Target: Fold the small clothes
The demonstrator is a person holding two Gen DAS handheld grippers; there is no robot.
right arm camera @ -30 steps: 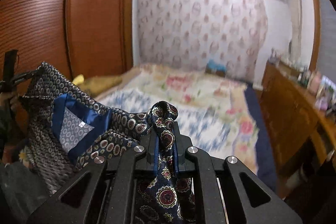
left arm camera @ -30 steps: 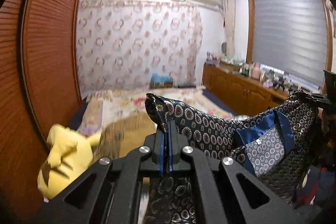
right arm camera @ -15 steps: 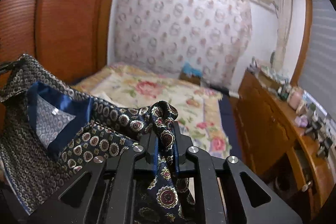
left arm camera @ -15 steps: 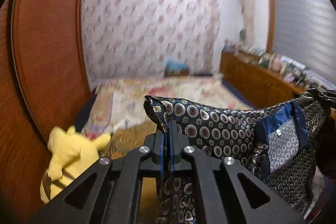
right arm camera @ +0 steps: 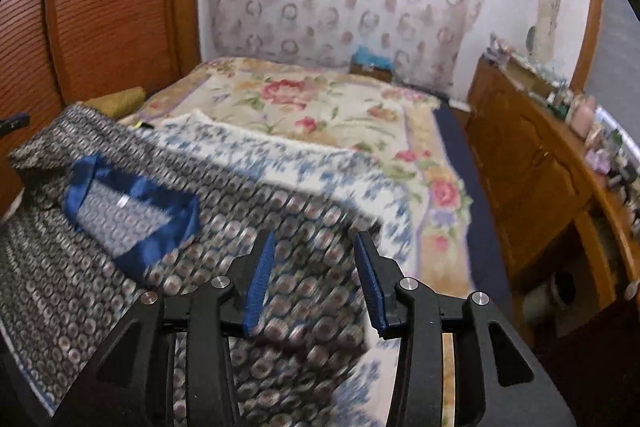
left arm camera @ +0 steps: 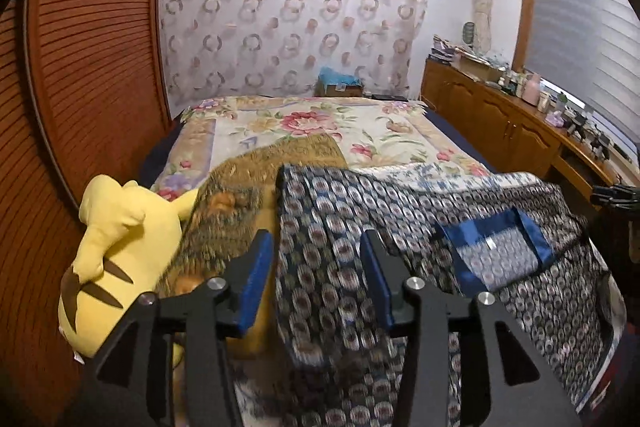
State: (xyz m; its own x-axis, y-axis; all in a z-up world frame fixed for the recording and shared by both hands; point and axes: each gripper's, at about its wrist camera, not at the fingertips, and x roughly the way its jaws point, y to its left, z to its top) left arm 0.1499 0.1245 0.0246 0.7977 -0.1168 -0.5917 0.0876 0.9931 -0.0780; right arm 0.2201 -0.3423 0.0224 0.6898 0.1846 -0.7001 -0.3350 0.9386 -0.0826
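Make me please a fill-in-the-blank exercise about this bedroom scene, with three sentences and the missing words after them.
1. The patterned garment has a collar band of ____ colour.
2. The plush toy left of the left gripper is ____ in colour.
3. The fingers of the right gripper stand ____, their pads pressing on no cloth.

Missing words: blue; yellow; open

- You are working beside a yellow plush toy crowding the left.
- Floral bedspread ahead is lying open.
- Wooden cabinets are blocking the right.
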